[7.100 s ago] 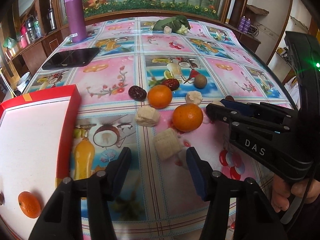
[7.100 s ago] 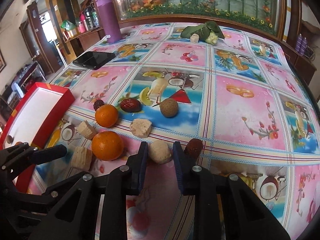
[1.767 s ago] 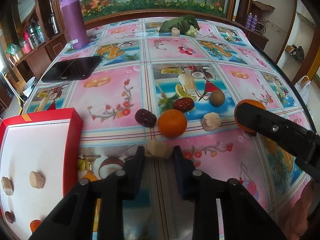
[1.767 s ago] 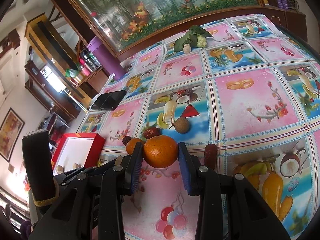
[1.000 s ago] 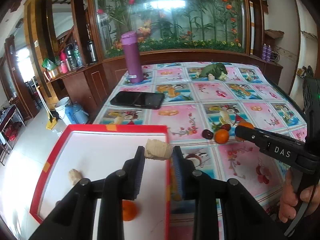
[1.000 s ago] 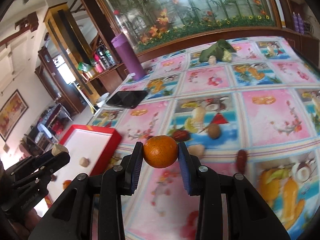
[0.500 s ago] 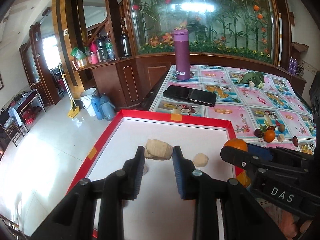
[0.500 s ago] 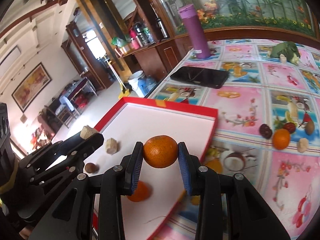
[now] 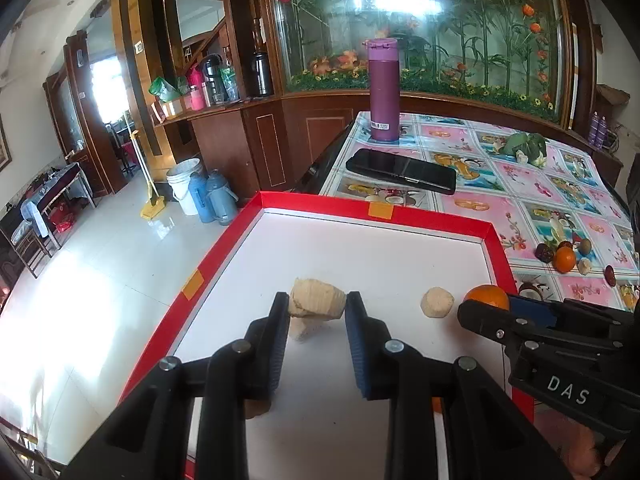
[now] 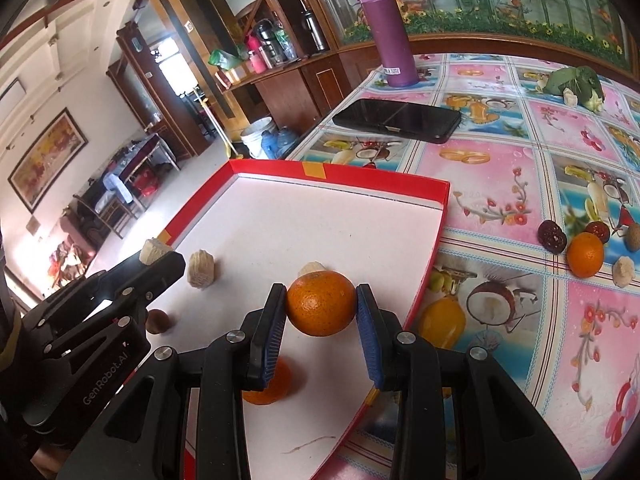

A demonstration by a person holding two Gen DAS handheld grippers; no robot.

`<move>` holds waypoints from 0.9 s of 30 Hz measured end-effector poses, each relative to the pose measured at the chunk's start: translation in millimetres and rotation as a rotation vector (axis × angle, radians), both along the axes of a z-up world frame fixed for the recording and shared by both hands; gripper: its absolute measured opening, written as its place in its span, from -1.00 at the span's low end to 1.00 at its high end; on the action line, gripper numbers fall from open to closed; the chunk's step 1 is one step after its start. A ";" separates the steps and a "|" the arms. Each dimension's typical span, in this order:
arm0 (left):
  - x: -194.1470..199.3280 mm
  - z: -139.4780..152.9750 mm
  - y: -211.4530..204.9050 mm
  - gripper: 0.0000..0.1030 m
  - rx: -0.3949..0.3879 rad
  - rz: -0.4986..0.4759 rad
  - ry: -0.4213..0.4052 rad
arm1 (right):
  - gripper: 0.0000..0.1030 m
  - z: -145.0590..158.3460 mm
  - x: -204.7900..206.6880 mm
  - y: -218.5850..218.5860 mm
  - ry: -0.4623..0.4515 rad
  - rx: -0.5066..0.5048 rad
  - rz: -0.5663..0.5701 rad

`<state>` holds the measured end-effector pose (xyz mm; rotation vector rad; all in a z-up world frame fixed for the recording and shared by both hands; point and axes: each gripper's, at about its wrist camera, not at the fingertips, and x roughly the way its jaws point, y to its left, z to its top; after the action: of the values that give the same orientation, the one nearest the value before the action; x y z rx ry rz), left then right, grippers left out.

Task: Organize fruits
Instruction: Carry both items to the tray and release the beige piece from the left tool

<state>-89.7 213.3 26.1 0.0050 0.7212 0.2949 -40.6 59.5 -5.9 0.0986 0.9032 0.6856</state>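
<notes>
A pale chunk [image 9: 317,298] was held tight between the jaws of the left gripper [image 9: 318,308], up over the white floor of the red box [image 9: 376,211]. An orange [image 10: 321,309] was squeezed in the same way by the right gripper [image 10: 322,312], above the near right part of the same box.

Inside the box, a few things were already laid down. A second pale chunk [image 10: 201,269] was seen near the left wall, and a small brown nut [image 10: 159,321] was close to it. Another orange [image 10: 267,384] was partly hidden under the right gripper. A round pale piece [image 9: 437,302] was set near the right wall.

On the flowered tablecloth [image 10: 512,160], to the right of the box, one more orange [image 10: 585,255] was left with some dark fruits [image 10: 551,237] just beside it. Farther away, a black phone [image 10: 396,119] and a purple bottle [image 10: 385,32] were seen.
</notes>
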 end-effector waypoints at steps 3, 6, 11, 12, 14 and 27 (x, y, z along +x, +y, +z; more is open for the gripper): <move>2.1 -5.3 1.8 -0.40 0.000 0.009 0.016 | -0.35 -4.1 -0.2 2.0 0.007 -0.011 0.006; 4.3 -10.0 3.5 -0.40 -0.001 0.015 0.031 | -0.35 -7.0 0.4 3.2 0.015 -0.019 0.011; 7.6 -18.6 6.1 -0.40 -0.022 0.018 0.067 | -0.35 -7.1 -0.3 3.6 0.005 -0.032 0.017; 8.0 -20.6 6.6 -0.40 -0.030 0.018 0.075 | -0.34 -7.1 -0.8 4.4 -0.001 -0.041 0.020; 9.1 -24.2 5.9 -0.40 -0.031 0.022 0.088 | -0.33 -7.3 -2.0 5.9 -0.010 -0.051 0.024; 5.4 -30.3 9.5 -0.01 -0.040 0.057 0.127 | -0.30 -7.5 -2.3 0.1 0.010 0.001 0.059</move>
<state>-84.3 222.7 -4.2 -0.0354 0.8541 0.3372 -43.0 59.6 -13.4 0.0769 0.9178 0.7411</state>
